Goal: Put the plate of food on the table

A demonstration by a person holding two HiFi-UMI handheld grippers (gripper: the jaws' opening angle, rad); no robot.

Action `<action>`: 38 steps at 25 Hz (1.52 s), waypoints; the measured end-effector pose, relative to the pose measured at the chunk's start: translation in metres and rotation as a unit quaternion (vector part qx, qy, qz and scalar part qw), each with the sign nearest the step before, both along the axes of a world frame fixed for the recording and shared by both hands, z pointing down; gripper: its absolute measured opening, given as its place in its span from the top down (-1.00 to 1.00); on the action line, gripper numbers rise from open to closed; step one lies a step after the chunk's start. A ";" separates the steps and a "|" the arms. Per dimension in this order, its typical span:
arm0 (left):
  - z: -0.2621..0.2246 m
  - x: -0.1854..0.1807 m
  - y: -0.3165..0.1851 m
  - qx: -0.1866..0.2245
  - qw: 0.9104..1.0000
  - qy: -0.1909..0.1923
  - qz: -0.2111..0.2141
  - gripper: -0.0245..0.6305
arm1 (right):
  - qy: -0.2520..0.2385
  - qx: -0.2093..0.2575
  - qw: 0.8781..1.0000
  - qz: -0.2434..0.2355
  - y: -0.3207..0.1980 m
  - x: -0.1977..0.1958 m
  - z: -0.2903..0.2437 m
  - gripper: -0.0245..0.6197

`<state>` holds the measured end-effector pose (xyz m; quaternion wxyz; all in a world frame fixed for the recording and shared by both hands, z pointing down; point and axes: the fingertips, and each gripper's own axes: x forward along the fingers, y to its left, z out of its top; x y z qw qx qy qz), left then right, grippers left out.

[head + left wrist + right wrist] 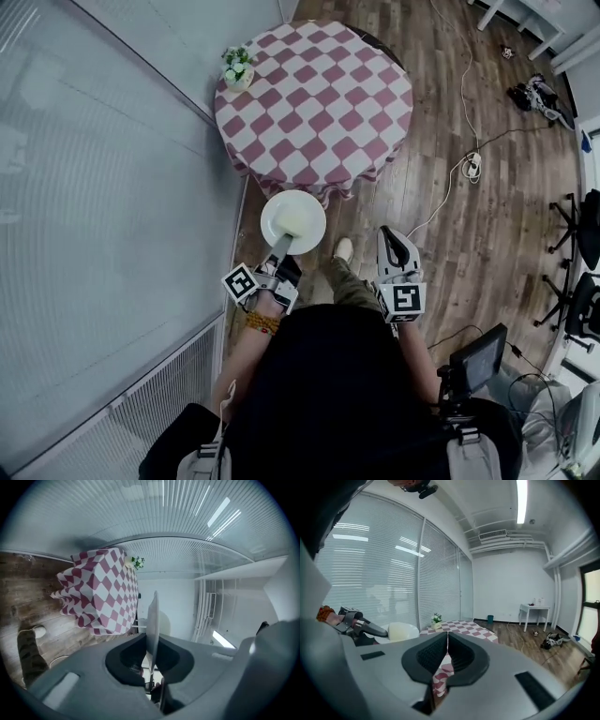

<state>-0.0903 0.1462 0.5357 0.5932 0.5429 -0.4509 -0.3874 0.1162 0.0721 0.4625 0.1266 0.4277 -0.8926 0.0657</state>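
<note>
The left gripper (280,247) was clamped on the near rim of the white plate (274,208), held level just ahead of its jaws with pale food (293,223) on it. The checked table (314,103) stood beyond the plate. The right gripper (395,240), alongside, had its jaws pressed together, empty

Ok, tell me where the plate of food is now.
In the head view, the plate is left of centre, clamped by its rim in the left gripper, just short of the near edge of the checkered table.
</note>
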 end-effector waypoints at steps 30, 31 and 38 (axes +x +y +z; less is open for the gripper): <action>-0.031 -0.078 -0.298 0.045 0.999 0.016 -0.015 0.86 | -0.011 -0.012 0.994 0.106 -0.267 0.006 -0.028 0.89; -0.033 -0.093 -0.298 0.047 0.998 0.019 -0.023 0.86 | -0.015 -0.016 0.994 0.104 -0.269 -0.001 -0.029 0.89; -0.052 -0.169 -0.294 0.060 0.997 -0.027 -0.047 0.86 | -0.020 -0.047 0.997 0.062 -0.282 -0.053 -0.014 0.89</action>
